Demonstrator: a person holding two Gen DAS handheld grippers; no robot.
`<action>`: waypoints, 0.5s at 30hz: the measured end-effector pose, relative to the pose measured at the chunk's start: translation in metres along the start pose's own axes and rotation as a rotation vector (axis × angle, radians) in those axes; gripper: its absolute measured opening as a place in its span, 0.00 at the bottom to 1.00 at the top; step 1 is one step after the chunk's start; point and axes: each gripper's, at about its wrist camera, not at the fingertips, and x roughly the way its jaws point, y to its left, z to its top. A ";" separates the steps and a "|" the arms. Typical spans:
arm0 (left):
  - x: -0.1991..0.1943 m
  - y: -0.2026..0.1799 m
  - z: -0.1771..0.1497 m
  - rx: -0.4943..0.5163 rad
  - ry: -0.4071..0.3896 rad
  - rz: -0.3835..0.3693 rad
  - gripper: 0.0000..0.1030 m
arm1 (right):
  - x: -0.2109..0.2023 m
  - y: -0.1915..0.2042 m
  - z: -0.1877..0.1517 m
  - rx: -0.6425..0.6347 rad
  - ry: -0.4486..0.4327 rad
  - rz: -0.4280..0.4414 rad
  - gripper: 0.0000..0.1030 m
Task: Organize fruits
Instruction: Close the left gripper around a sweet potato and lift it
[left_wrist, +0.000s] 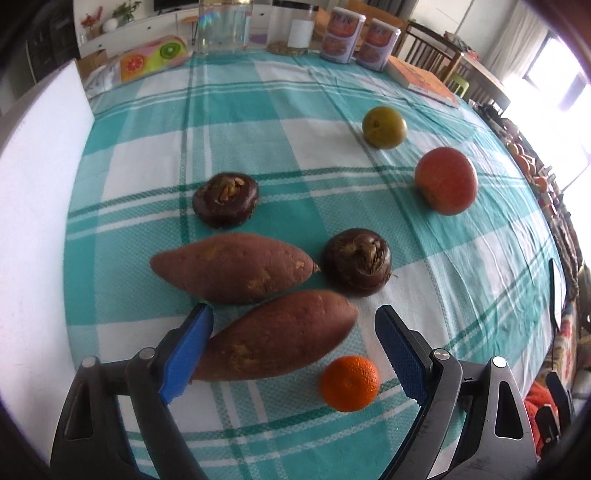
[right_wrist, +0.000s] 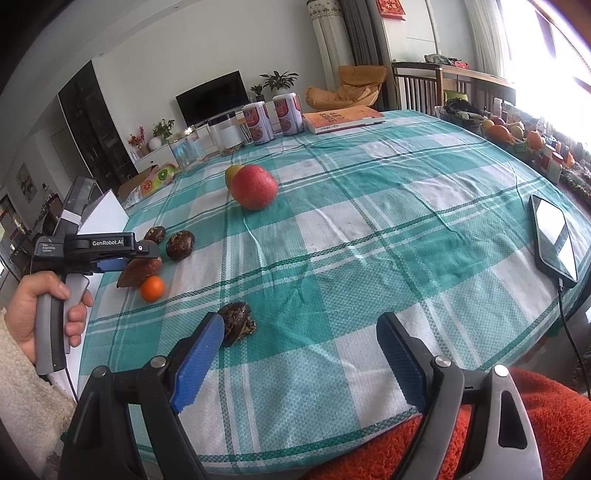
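Blue ribbed pads of the left gripper (left_wrist: 293, 349) stand spread and released, angled down over the nearer rough-skinned sweet potato (left_wrist: 275, 338), a dimpled tangerine (left_wrist: 349, 383) at five o'clock from it. Right gripper (right_wrist: 299, 356) hangs equally released, gripping nothing, above checked woven cloth (right_wrist: 369, 229); a knobbly dark corm (right_wrist: 236, 326) sits half hidden behind its left pad. Farther off at eleven o'clock a smooth red apple (right_wrist: 255, 186) mostly covers a greenish fruit (right_wrist: 232, 173).

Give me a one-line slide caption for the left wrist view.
Open left gripper poised over a sweet potato and tangerine on the checked tablecloth.
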 end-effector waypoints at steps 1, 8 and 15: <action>0.001 0.000 -0.003 -0.001 0.019 -0.013 0.88 | 0.000 0.000 0.000 0.002 0.001 0.002 0.82; -0.028 -0.013 -0.030 0.066 0.107 -0.147 0.88 | 0.003 -0.003 0.001 0.016 0.011 0.012 0.82; -0.009 0.019 -0.008 -0.105 0.010 -0.018 0.81 | 0.001 -0.002 -0.001 0.010 0.005 0.006 0.82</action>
